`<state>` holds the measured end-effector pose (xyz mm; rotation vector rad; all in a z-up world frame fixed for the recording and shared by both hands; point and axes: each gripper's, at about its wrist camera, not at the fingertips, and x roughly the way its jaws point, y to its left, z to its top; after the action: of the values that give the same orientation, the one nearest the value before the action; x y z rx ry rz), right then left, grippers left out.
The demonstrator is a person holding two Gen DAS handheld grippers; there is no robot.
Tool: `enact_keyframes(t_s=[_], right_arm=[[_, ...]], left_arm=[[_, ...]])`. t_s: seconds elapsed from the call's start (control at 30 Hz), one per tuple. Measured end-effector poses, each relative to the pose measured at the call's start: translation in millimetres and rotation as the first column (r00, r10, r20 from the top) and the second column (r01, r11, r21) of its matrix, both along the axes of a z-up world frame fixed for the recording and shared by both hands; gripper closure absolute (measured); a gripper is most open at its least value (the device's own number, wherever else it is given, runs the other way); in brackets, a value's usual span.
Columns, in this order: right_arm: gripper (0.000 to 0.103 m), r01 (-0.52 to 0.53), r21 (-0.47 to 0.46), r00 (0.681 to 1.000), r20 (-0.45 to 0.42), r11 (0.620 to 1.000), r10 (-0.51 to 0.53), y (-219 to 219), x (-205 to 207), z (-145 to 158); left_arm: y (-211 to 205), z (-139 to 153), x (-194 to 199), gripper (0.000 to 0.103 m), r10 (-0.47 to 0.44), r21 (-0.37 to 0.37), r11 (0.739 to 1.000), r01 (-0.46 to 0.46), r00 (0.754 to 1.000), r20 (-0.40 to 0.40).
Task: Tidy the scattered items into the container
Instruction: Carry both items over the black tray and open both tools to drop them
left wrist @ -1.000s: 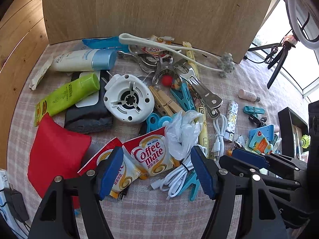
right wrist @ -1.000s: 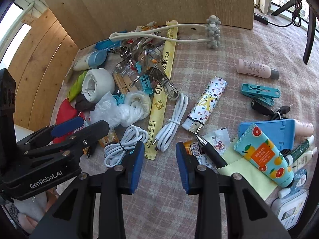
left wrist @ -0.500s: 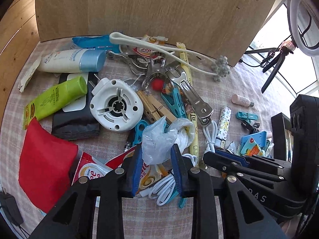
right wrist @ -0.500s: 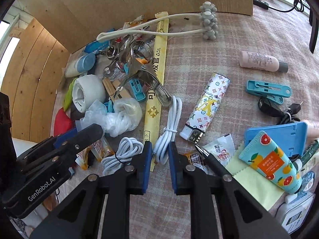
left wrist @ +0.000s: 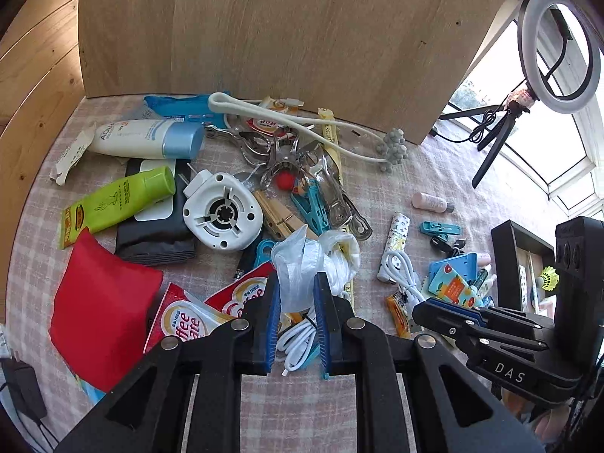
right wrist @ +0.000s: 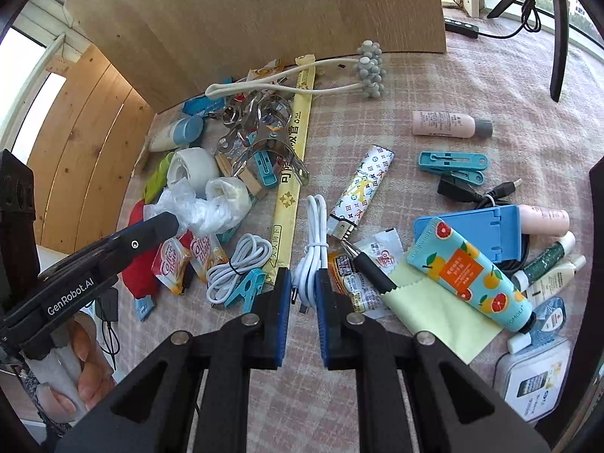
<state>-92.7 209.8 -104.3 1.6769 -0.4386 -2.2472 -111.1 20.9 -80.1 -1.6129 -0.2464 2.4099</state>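
Fingers of both grippers have narrowed since a second ago, the left gripper (left wrist: 296, 315) now pinching the crumpled plastic bag (left wrist: 313, 260) above the table (left wrist: 294, 407), the right gripper (right wrist: 303, 304) gripping the folded white cable (right wrist: 313, 241).

"coffee mate" sachets (left wrist: 188, 324), "genrobot.ai" gripper (right wrist: 71, 304)

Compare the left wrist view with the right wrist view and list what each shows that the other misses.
Left wrist only: the ring light on its tripod and the black container at the table's right edge.

Right wrist only: the yellow cloth and the white case at lower right.

Both: the left hand-held gripper shut on the clear plastic bag, the right hand-held gripper shut on the white cable, and the patterned lighter.
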Motion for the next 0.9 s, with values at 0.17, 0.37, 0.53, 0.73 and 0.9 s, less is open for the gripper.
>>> enact_keyframes(t_s=[0.17, 0.37, 0.53, 0.73, 0.9], right_arm=[[0.09, 0.045, 0.015, 0.997, -0.062, 0.999, -0.044, 30.2, 23.1, 24.6], [0.09, 0.168, 0.043, 0.98, -0.118, 0.985, -0.162, 95.3, 51.3, 49.6], [0.09, 0.328, 0.071, 0.936, -0.156, 0.942, -0.314, 175.0, 86.6, 63.2], [0.09, 0.502, 0.097, 0.858, -0.178, 0.859, -0.481, 262.3, 127.4, 69.8], [0.09, 0.593, 0.143, 0.801, -0.2, 0.792, -0.564, 307.5, 149.2, 69.7]], left_arm=[[21.7, 18.1, 13.4, 0.087, -0.051, 0.016, 0.999, 0.052, 0.998, -0.028], [76.1, 37.7, 27.5, 0.087, -0.167, 0.038, 0.985, 0.169, 0.984, -0.058], [146.7, 49.9, 44.7, 0.087, -0.3, 0.055, 0.951, 0.305, 0.951, -0.075], [236.2, 56.4, 76.7, 0.087, -0.463, 0.064, 0.881, 0.468, 0.883, -0.079], [297.5, 59.6, 103.4, 0.087, -0.553, 0.049, 0.829, 0.557, 0.829, -0.079]])
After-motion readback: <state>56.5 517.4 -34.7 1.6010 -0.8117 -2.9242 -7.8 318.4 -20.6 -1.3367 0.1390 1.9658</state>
